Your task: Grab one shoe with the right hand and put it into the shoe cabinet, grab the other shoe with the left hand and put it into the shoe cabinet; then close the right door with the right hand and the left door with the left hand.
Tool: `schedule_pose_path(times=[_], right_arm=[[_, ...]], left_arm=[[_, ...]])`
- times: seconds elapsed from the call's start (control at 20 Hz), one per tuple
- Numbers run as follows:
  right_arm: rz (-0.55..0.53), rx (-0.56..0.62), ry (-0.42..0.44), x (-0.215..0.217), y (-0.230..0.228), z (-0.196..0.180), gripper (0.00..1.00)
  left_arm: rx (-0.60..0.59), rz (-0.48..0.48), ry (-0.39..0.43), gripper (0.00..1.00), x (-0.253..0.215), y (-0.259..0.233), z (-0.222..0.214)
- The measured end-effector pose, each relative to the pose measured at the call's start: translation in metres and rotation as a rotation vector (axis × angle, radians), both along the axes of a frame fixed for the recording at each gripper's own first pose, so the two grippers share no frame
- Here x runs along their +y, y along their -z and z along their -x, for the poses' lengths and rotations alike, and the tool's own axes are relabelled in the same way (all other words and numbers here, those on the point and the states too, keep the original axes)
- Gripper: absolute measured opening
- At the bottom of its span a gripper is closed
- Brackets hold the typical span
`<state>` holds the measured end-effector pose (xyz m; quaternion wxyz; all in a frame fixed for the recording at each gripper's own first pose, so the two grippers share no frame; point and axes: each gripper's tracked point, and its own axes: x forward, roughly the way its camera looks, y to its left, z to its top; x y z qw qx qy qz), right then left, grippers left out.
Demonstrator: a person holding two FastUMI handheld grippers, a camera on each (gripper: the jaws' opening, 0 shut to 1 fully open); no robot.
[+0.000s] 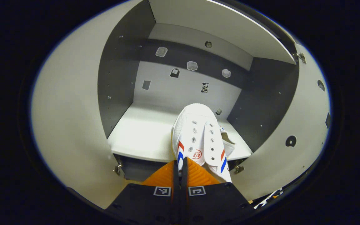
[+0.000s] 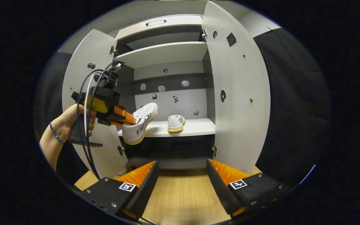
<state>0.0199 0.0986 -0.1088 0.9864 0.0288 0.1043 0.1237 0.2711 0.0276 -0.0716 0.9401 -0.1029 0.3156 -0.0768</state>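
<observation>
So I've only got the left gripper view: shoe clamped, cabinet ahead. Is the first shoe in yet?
Observer: Yes. The other shoe sits on the lower shelf, right of the held shoe.
Operator: Held one landed?
Observer: No. Its toe is over the shelf edge, its heel hangs in front of the shelf.
Operator: Right gripper?
Observer: Right gripper is open, holding nothing, back above the wooden floor.

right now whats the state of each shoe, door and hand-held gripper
left hand-held gripper: shut on held shoe
held shoe: in the air, tilted at the shelf edge
second shoe: resting on the shelf
right hand-held gripper: open, holding nothing
left door: open
right door: open
</observation>
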Motion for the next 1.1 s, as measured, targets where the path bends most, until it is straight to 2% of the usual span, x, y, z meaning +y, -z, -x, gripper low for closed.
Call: schedule_pose_path(times=[0.1, 0.25, 0.4, 0.55, 0.65, 0.75, 0.8, 0.85, 0.9, 1.1], right_arm=[[0.003, -0.017, 0.009, -0.004, -0.005, 0.0, 0.93], [0.001, -0.032, 0.024, -0.011, -0.009, -0.001, 0.93], [-0.012, -0.036, 0.033, -0.017, -0.011, 0.0, 0.93], [-0.003, -0.033, 0.044, -0.022, -0.008, -0.001, 0.93], [-0.003, -0.027, 0.049, -0.024, -0.006, -0.001, 0.93], [-0.008, -0.017, 0.045, -0.024, -0.004, -0.002, 0.93], [-0.008, -0.014, 0.043, -0.025, -0.004, -0.003, 0.93], [-0.006, -0.016, 0.038, -0.025, -0.005, -0.004, 0.93], [-0.002, -0.02, 0.034, -0.025, -0.007, -0.004, 0.93], [-0.001, -0.042, -0.009, -0.025, -0.019, 0.005, 0.93]], left_arm=[[0.028, -0.035, -0.017, 0.06, -0.002, 0.013, -0.049], [0.105, -0.084, -0.031, 0.06, 0.002, 0.04, -0.089], [0.201, -0.026, -0.049, 0.06, -0.006, 0.069, -0.113], [0.255, -0.06, -0.059, 0.06, -0.005, 0.087, -0.123], [0.234, -0.047, -0.041, 0.07, -0.013, 0.083, -0.125], [0.176, -0.078, -0.057, 0.43, -0.006, 0.069, -0.124], [0.136, -0.116, -0.06, 0.8, 0.0, 0.059, -0.122], [0.084, -0.169, -0.065, 0.85, 0.009, 0.044, -0.12], [0.034, -0.201, -0.074, 0.97, 0.014, 0.029, -0.117], [-0.172, -0.198, -0.101, 0.99, 0.019, -0.038, -0.075]])
